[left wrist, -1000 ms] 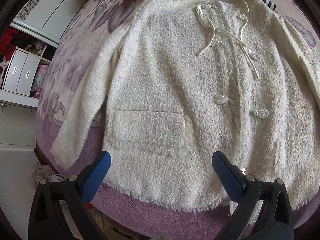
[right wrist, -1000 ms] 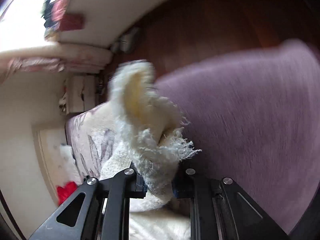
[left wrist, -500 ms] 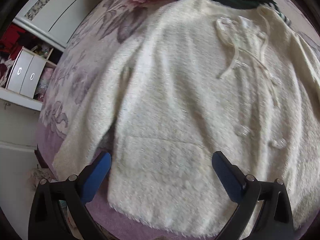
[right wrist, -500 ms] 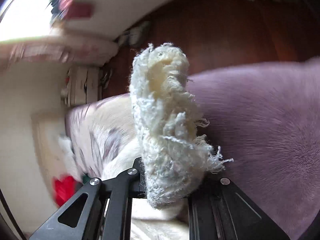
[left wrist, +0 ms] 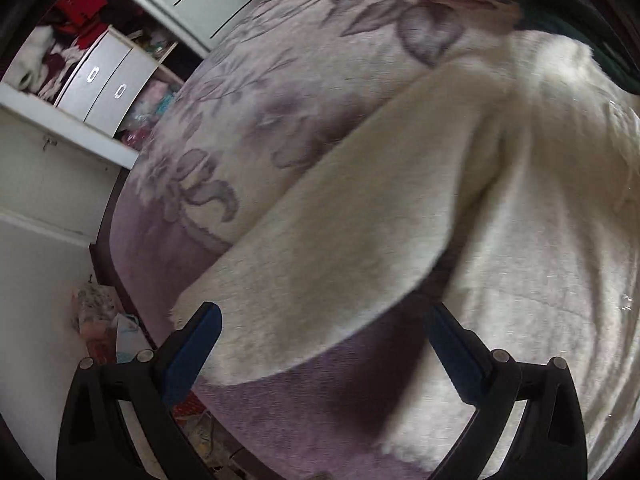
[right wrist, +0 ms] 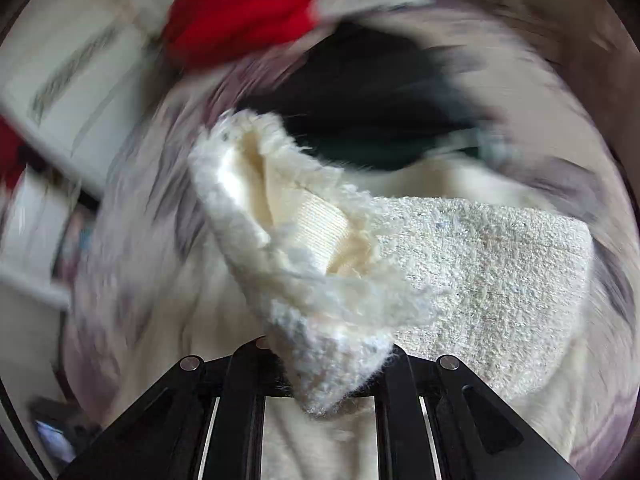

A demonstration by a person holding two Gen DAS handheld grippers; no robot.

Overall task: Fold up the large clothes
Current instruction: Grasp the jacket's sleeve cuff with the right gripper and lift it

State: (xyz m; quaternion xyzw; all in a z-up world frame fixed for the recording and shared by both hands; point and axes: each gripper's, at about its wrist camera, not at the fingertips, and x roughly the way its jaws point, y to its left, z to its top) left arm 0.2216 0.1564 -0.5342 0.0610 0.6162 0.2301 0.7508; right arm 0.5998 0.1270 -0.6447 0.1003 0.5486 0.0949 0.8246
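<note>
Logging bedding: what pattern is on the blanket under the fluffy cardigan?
Purple floral blanket, clearest in left wrist view.

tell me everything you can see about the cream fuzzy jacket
The cream jacket is a fuzzy, nubbly knit with a smooth pale lining showing inside one cuff. It lies spread on the floral purple blanket. One sleeve lies flat, its end between the open left gripper fingers without contact. The right gripper is shut on the other sleeve's cuff, lifting it over the body.

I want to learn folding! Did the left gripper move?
Yes. The left gripper swung left toward the sleeve; the white drawers now sit nearer the middle of its view.
</note>
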